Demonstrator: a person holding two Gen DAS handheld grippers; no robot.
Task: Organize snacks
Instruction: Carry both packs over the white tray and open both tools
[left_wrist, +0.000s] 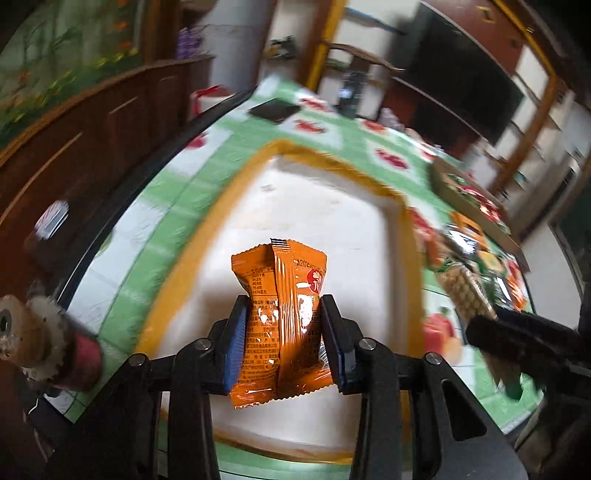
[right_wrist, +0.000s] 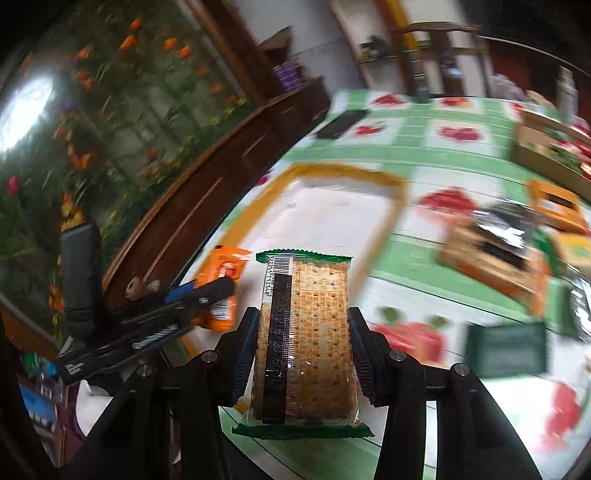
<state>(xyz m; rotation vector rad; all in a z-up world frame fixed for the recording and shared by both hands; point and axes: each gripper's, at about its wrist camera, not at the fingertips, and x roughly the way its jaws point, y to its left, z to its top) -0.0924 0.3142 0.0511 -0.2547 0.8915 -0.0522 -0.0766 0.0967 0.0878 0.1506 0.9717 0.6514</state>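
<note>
Orange foil crinkles between the pads of the left gripper (left_wrist: 283, 332), which is clamped across the waist of a small orange snack packet (left_wrist: 280, 321) held up above the white tray (left_wrist: 314, 206) with the yellow rim. The right gripper (right_wrist: 303, 354) grips a clear pack of crackers (right_wrist: 304, 339) with green ends, squeezed by its long sides and also carried above the checked tablecloth (right_wrist: 406, 155), near the tray's near corner. More snacks (right_wrist: 491, 254) lie loose on the cloth to the right, and a cardboard box (right_wrist: 546, 147) of packets sits farther back.

The likely trouble is the orange packet: it is puffy and slick, pinched only at its middle, so a quick swing could let it slide out or twist. The crackers are brittle, and a harder squeeze might crack them. The two tools are close together over the tray, the left one showing just beside the crackers in the right view, so they could knock each other when setting down.

Both grippers point steeply down and forward toward the table, the left view tilted as if the wrist is rolled.
</note>
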